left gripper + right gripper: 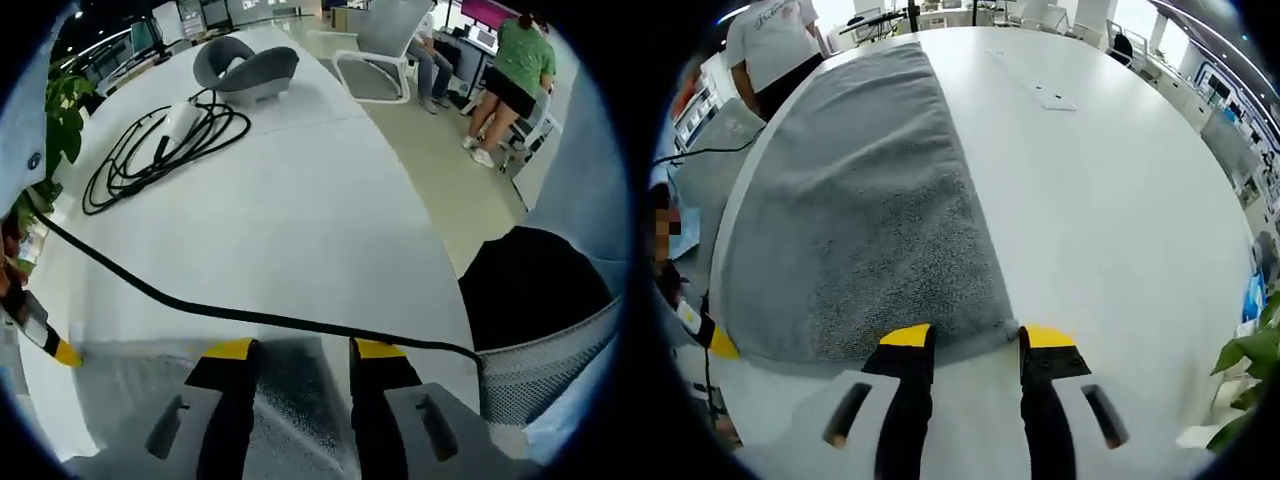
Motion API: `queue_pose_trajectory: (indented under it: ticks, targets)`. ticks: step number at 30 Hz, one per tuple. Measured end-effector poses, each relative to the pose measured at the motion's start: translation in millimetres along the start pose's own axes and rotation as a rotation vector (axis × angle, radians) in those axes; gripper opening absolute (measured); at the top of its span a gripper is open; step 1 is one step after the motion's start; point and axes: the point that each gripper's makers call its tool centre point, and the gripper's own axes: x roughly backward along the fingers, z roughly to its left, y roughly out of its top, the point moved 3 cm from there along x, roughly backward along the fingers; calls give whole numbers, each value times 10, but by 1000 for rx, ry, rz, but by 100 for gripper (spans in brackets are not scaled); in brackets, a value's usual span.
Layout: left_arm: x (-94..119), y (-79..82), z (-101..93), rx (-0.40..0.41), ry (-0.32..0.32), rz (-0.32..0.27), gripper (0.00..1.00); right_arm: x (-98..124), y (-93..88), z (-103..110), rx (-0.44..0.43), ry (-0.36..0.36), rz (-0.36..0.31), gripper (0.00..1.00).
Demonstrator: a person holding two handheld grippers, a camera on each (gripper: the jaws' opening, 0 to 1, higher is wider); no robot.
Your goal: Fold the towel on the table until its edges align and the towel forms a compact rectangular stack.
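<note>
**Q:** Jaws first: how do they stand?

**A:** Both pairs stand parted. The left gripper (300, 350) has its yellow-tipped jaws apart over the near edge of the grey towel (290, 400), nothing clamped. The right gripper (977, 340) is likewise open, its tips at the towel's (855, 220) near hem, by the corner; whether they touch the cloth I cannot tell.

**Q:** Where does the towel lie?

**A:** Flat on the white table (1110, 220), spread as one layer along the table's left edge in the right gripper view, running away from the jaws. A yellow tip of the other gripper (720, 345) sits at the towel's other near corner.

**Q:** What lies beyond?

**A:** In the left gripper view a black cable (250, 318) crosses the table just past the jaws. Farther off sit a coiled black cord (160, 150) and a grey curved object (245, 68). A mesh chair (545, 365) stands at the table's right edge.

**Q:** Any readable writing?

**A:** None legible.
</note>
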Motion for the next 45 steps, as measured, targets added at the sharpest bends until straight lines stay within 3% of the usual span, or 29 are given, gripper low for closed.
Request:
queue_pose_trajectory:
  ticks: [13, 20, 23, 25, 28, 38, 45]
  targets:
    - [-28, 18, -9, 28, -26, -7, 30, -1, -4, 25, -13, 13, -4, 33]
    - [-27, 25, -34, 19, -31, -11, 10, 6, -7, 7, -11, 14, 1, 26]
    - [-27, 25, -77, 21, -53, -11, 2, 12, -6, 7, -8, 14, 9, 18]
    - [-26, 39, -89, 26, -53, -19, 1, 14, -5, 20, -2, 14, 13, 10]
    - [-23, 44, -105, 48, -60, -28, 1, 9, -8, 15, 3, 15, 18, 9]
    - [-22, 51, -126, 24, -49, -47, 0, 21, -17, 42, 0, 16, 16, 9]
    - [66, 45, -108, 74, -52, -112, 0, 26, -19, 43, 5, 14, 17, 9]
